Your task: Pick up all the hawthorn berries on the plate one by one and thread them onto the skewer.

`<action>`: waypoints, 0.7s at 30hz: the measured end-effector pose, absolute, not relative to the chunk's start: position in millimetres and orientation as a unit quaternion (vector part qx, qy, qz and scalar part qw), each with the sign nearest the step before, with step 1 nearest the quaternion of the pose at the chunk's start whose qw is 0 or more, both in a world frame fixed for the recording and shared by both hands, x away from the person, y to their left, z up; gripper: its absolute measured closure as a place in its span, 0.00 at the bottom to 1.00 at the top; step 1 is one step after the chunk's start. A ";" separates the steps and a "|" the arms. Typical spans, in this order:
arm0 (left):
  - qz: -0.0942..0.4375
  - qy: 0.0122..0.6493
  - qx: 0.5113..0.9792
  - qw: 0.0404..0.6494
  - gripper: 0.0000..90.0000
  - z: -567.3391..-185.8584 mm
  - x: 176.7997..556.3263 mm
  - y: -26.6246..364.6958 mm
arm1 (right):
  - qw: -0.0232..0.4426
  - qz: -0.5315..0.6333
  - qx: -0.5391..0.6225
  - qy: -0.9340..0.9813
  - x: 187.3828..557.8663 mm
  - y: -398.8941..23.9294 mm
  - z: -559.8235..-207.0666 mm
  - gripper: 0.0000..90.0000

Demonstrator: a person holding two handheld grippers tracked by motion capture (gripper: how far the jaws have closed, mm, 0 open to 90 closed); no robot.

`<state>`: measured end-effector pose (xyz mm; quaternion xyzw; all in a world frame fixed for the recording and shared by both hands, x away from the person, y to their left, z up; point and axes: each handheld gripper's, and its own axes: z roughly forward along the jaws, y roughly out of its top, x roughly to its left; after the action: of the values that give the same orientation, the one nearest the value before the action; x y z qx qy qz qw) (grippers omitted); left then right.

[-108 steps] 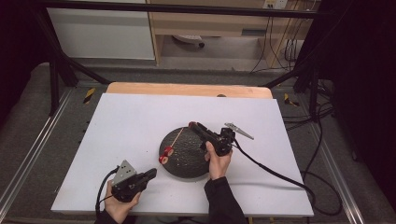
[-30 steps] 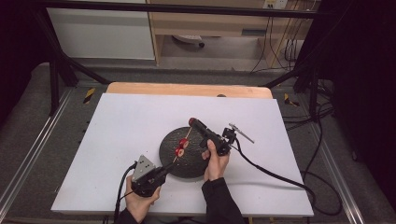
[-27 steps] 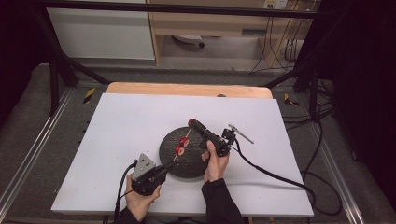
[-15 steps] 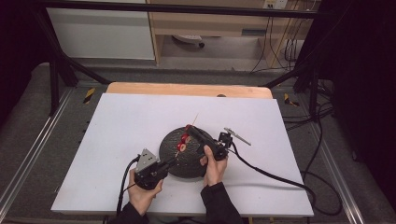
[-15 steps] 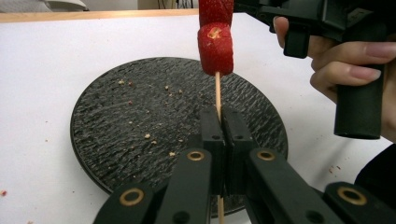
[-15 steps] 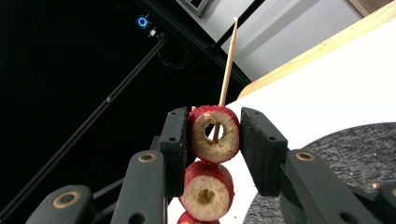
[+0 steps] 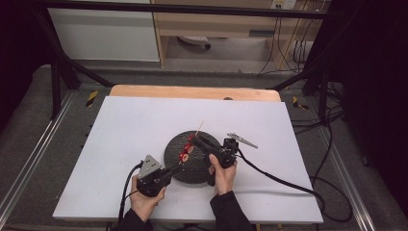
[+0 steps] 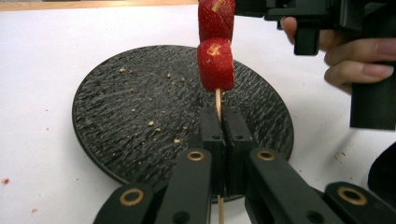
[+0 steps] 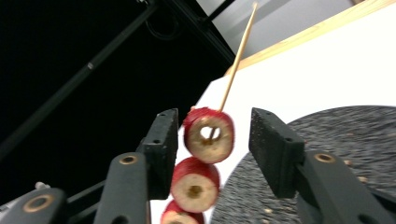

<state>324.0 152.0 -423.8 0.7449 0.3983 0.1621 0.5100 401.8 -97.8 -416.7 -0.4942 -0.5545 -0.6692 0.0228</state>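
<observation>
the round black plate [image 7: 192,161] on your white-covered counter [image 7: 125,125] carries nothing but pale crumbs on its rough, rippled slate-like surface; the food is above it, on the skewer [image 8: 217,100]. your left gripper [image 7: 169,172] has its jaws pressed fully together on the lower end of that thin wooden stick, which rises at a slant over the plate with round red fruit slices [image 9: 208,134] threaded on it, each with a pale core. your right gripper [image 9: 212,140] sits around the topmost slice with its square black pads on either side, and a gap shows between each pad and the fruit; its jaws have just been opening, so it has hold of nothing. compared with a few seconds ago, your left hand [image 7: 143,202] has come in from the near left of the counter to the plate's edge, and the skewer now stands up off the plate rather than lying across it.
</observation>
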 end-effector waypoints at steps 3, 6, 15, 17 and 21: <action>0.161 0.397 0.747 0.509 0.98 -425.1 323.7 154.8 | 0.005 -0.651 -0.490 -0.580 402.3 -105.7 -413.5 0.46; 0.159 0.395 0.750 0.505 0.98 -426.4 323.9 157.6 | -0.014 -0.627 -0.483 -0.611 403.1 -113.9 -410.6 0.36; 0.158 0.389 0.761 0.495 0.98 -426.3 323.9 165.2 | -0.063 -0.546 -0.440 -0.710 402.7 -132.7 -409.0 0.10; 0.159 0.389 0.761 0.493 0.98 -426.4 324.4 167.4 | -0.073 -0.521 -0.430 -0.734 401.6 -135.8 -409.8 0.07; 0.154 0.393 0.762 0.491 0.98 -426.2 325.9 171.6 | -0.093 -0.497 -0.415 -0.757 398.6 -145.4 -413.3 0.05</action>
<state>325.9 171.6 -426.2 0.7624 0.3928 0.1543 0.4905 398.6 -145.4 -413.3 -0.4146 -0.7569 -0.4966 -0.0929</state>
